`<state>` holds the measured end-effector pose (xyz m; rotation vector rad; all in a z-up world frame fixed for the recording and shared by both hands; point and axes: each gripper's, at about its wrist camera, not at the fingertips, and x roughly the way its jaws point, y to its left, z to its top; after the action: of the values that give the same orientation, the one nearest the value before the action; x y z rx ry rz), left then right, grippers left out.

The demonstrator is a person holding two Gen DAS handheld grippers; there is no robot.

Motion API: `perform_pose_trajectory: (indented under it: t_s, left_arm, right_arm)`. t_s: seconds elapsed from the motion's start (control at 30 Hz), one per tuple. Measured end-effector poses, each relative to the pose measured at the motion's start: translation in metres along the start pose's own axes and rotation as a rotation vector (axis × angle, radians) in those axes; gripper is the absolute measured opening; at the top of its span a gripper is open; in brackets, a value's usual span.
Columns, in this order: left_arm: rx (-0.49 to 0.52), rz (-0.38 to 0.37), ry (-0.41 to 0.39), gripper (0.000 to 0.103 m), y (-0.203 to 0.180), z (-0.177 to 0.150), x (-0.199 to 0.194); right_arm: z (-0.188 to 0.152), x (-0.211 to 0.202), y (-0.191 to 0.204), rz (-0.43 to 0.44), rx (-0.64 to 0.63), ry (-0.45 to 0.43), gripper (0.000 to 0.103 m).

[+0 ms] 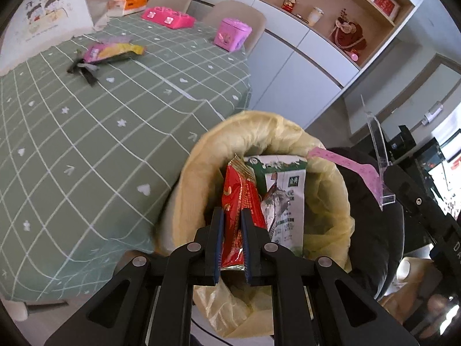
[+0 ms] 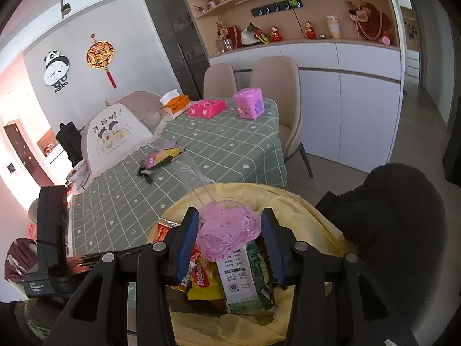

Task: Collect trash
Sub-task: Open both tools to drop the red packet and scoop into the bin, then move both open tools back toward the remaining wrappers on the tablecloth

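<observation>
Here the left gripper (image 1: 232, 216) hangs over the mouth of a bin lined with a yellow bag (image 1: 259, 132), its jaws nearly pressed together and pinching a red wrapper (image 1: 240, 199). The wrapper stands upright between the blue pads and reaches beyond the fingertips, down into the bin's opening. Just to its right inside the bin is a green and white carton (image 1: 283, 190), which leans against the liner.

The right gripper (image 2: 229, 225) is poised over the same bin (image 2: 288, 199), its jaws spread fairly wide and gripping a clear plastic blister pack with a pink backing (image 2: 227, 230). The pink part spans the gap from pad to pad, and the clear neck of the pack sticks out past the fingertips toward the worktop (image 2: 219, 144). Below the pack, inside the bin, lie the carton (image 2: 239, 274) and a yellow wrapper (image 2: 201, 282).

The bin stands just beside the corner of the worktop, which is covered with a green checked cloth. Well apart from both grippers, a pink and yellow snack packet (image 1: 112, 52) lies on the cloth, with a dark scrap (image 1: 83, 70) touching its near end.
</observation>
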<state>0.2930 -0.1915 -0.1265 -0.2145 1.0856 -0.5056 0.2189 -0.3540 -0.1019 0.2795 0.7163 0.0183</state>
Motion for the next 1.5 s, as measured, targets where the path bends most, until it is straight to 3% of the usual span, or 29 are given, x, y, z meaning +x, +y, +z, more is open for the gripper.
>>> perform_pose_trajectory:
  t_s: [0.27,0.37,0.43,0.53,0.73,0.83,1.1,1.3,1.5]
  left_arm:
    - [0.049,-0.021,0.065,0.012,-0.007,-0.009,0.011]
    - [0.038,-0.051,0.045,0.018,-0.002,-0.009,0.003]
    - [0.035,-0.047,0.02,0.03,0.001,-0.007,-0.005]
    - [0.009,-0.04,-0.02,0.033,0.01,-0.002,-0.02]
    - [-0.069,0.049,-0.14,0.033,0.04,0.01,-0.058]
    - [-0.105,0.086,-0.183,0.033,0.056,0.014,-0.077]
    - [-0.196,0.133,-0.219,0.033,0.097,0.008,-0.1]
    - [-0.213,0.151,-0.236,0.033,0.11,0.0,-0.115]
    - [-0.201,0.144,-0.276,0.033,0.111,0.0,-0.133]
  right_arm:
    - [-0.01,0.011,-0.003,0.009,0.013,0.03,0.042]
    - [-0.011,0.015,0.001,0.021,0.016,0.036,0.042]
    - [-0.012,0.017,0.005,0.027,0.012,0.041,0.042]
    - [-0.015,0.025,0.011,0.04,0.002,0.061,0.042]
    - [-0.033,0.064,0.024,0.057,-0.023,0.182,0.042]
    - [-0.044,0.091,0.03,0.039,-0.044,0.284,0.042]
    - [-0.057,0.12,0.038,-0.045,-0.113,0.415,0.041]
    - [-0.056,0.103,0.04,-0.037,-0.111,0.395,0.043]
    - [-0.044,0.065,0.049,-0.026,-0.136,0.306,0.05]
